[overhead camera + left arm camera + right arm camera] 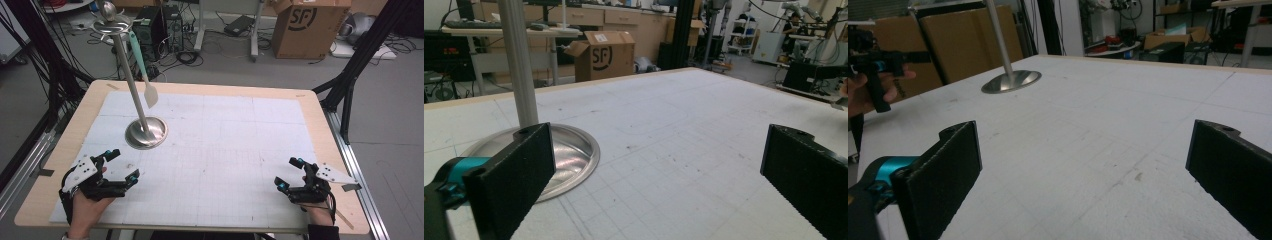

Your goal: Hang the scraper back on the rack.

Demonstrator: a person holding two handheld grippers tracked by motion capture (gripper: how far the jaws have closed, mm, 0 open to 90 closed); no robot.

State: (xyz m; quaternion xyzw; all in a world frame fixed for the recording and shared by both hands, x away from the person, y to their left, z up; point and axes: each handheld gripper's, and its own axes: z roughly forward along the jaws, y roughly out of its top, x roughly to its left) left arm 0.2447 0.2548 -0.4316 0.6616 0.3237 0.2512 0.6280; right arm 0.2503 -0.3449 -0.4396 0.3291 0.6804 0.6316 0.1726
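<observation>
In the high view the left gripper [125, 165] sits at the lower left of the frame, held in a hand [87, 205] that comes up from the bottom edge, and its jaws stand wide apart with nothing between them. The right gripper [289, 172] sits at the lower right, also held from below, jaws likewise spread wide and empty. Both hover low over the white mat [210, 150] that covers most of the wooden table [325, 150].

The nearest thing to the left gripper is a metal stand [145, 132]: a round, shiny base in the left centre of the frame, with a thin pole rising toward the upper left. From the ring at the top of the pole hangs a spatula [144, 75] with a teal handle and a pale blade (its blade dangles just beside the pole, above the mat).

In the left gripper view the two black jaws rise from the lower left and lower right corners, far apart, and the stand's base [569, 155] lies just behind the left one, with the pole running up out of the upper left of the frame.

In the right gripper view the jaws are equally wide apart over bare mat [1098, 125]; the stand [1011, 80] shows farther off in the upper left, and the other gripper [873, 70] at the left edge.
</observation>
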